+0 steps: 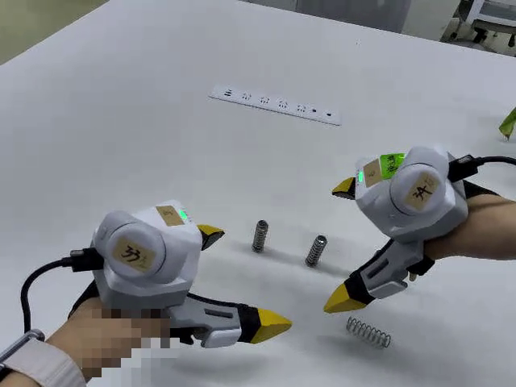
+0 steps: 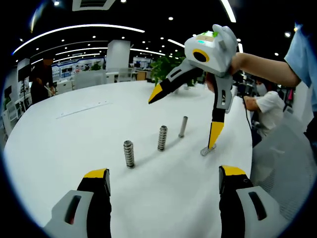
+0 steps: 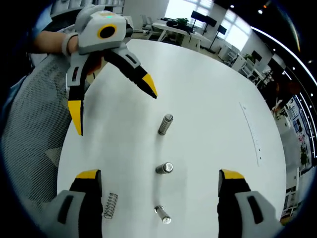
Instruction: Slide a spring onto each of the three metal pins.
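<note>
Leftmost, the left claw [image 1: 242, 278] hangs spread apart and empty toward the near edge of the tabletop [image 1: 121, 97]. Next stand the first pin [image 1: 260, 235] and second pin [image 1: 316, 250], each wearing a spring. The bare third pin [image 2: 183, 126] follows. The loose spring [image 1: 368, 332] lies flat closest to the near edge, near the lower tip of the right claw [image 1: 345, 246], which is also spread and grips nothing. Pinched off-centre, that spring could roll or squirt away across the smooth top. Squeezed too hard, its coils might snag on the pin. A careless jaw swing could topple the upright pins.
</note>
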`<state>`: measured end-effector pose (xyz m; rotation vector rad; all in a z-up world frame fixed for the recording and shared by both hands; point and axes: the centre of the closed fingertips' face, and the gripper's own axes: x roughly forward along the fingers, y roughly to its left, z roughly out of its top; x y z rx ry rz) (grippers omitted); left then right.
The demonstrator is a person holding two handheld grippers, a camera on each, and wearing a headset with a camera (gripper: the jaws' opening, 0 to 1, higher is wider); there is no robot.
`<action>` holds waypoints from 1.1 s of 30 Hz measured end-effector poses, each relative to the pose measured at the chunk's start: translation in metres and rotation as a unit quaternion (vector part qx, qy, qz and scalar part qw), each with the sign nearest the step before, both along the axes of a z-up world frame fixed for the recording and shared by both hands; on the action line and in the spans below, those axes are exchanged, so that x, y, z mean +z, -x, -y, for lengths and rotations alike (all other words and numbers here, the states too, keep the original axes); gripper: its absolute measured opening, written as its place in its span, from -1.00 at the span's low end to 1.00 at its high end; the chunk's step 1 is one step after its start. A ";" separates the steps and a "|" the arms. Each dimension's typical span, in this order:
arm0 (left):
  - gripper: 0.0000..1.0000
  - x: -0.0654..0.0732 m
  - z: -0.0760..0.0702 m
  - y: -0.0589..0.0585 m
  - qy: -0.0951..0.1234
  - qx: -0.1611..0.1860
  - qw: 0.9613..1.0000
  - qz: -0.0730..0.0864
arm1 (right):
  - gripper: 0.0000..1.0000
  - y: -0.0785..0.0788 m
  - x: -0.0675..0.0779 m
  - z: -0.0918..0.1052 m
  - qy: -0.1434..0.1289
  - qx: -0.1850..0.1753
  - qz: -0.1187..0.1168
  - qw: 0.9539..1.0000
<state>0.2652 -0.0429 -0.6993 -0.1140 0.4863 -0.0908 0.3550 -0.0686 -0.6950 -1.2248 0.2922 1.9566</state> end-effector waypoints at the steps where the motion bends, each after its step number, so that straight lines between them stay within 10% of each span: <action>1: 0.85 0.000 0.000 0.000 0.000 0.001 1.000 0.000 | 0.98 -0.001 0.001 0.003 -0.002 -0.003 -0.002 1.000; 14: 0.85 -0.007 -0.006 0.008 0.000 0.008 1.000 -0.017 | 0.98 -0.025 0.009 0.053 -0.033 -0.084 -0.034 0.995; 33: 0.86 -0.007 -0.022 0.015 -0.034 -0.017 0.998 -0.054 | 0.98 -0.042 0.005 0.120 -0.064 -0.199 -0.074 0.975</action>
